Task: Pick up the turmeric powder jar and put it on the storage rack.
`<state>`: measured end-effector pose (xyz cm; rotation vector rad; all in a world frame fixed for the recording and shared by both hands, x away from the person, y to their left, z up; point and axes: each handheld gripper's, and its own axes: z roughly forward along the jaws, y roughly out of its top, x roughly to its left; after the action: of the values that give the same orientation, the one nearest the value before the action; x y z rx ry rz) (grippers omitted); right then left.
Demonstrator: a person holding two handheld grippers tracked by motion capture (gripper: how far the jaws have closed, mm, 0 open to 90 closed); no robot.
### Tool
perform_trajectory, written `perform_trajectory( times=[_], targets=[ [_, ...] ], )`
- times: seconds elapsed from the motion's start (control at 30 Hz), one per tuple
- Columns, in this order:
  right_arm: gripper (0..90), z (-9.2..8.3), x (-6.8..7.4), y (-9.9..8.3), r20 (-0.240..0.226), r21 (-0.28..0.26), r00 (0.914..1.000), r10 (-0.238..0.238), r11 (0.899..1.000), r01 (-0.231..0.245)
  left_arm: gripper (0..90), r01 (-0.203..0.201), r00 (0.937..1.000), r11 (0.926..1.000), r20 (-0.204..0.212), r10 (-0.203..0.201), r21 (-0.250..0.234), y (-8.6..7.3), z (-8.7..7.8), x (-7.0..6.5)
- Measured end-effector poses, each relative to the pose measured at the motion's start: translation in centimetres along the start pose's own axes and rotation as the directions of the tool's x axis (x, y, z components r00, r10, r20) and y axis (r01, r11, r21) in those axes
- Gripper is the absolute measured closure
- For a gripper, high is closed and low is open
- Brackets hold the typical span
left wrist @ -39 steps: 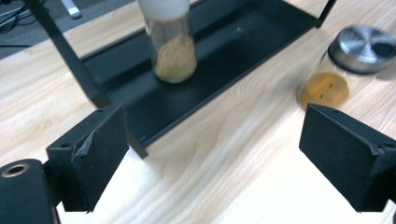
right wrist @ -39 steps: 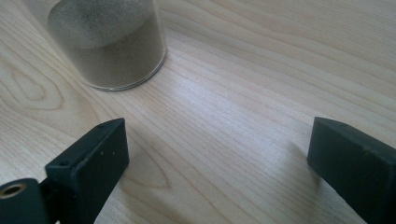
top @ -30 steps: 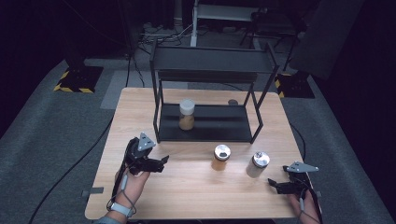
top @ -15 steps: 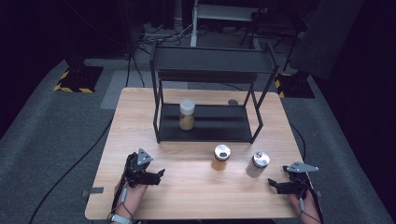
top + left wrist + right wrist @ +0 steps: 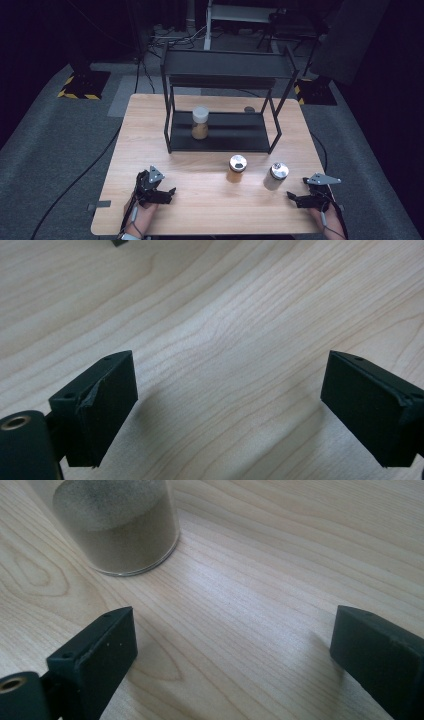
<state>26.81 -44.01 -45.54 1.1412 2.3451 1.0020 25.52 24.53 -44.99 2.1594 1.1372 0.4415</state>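
Now, from the high view: resting low over the near left corner of the tabletop (image 5: 210, 205), the left gripper (image 5: 167, 192), jaws standing apart with nothing between them. Sitting at the near right corner, the right gripper (image 5: 295, 198), jaws likewise spread and empty, pointing toward a silver-lidded jar (image 5: 276, 176) standing near it, not touching. Standing just left of that jar, a second silver-lidded jar (image 5: 236, 169), both between the near edge and a black two-tier rack (image 5: 225, 90) toward the far edge. Standing upright on the rack's lower shelf, a white-capped jar (image 5: 200, 122).

Next, the left gripper view: looking down on bare wood grain, jaws wide, gripping nothing.

Lastly, the right gripper view: showing the base of the glass jar (image 5: 122, 525), filled with brownish powder, beyond the left jaw and apart from it; jaws wide, nothing held.
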Motion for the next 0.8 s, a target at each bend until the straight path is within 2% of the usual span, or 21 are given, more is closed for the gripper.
perform_trajectory(
  times=[0.13, 0.23, 0.47, 0.8],
  targets=[
    [3.8, 0.0, 0.0, 0.0, -0.004, 0.002, 1.0, -0.004, 1.0, 0.004, 5.2, 0.009, 0.9999, 0.9997, 0.009, -0.009, -0.021, -0.6, 0.2, 0.4],
    [1.3, 0.0, -0.1, 0.1, -0.012, 0.008, 0.9998, -0.013, 1.0, 0.013, 3.4, 0.01, 0.9999, 0.9998, 0.013, -0.01, -0.016, -0.5, 0.3, 0.5],
    [3.2, -0.4, 0.1, 0.4, -0.018, 0.015, 0.9997, -0.02, 1.0, 0.02, 1.4, 0.008, 0.9999, 0.9999, 0.014, -0.008, -0.013, -0.4, 0.4, 0.5],
    [3.2, -3.0, 0.4, 1.5, -0.017, -0.054, 0.9997, -0.02, 0.998, 0.019, 1.1, 0.006, 0.9999, 0.9999, 0.016, -0.006, -0.012, -0.4, 0.4, 0.6]
  ],
)
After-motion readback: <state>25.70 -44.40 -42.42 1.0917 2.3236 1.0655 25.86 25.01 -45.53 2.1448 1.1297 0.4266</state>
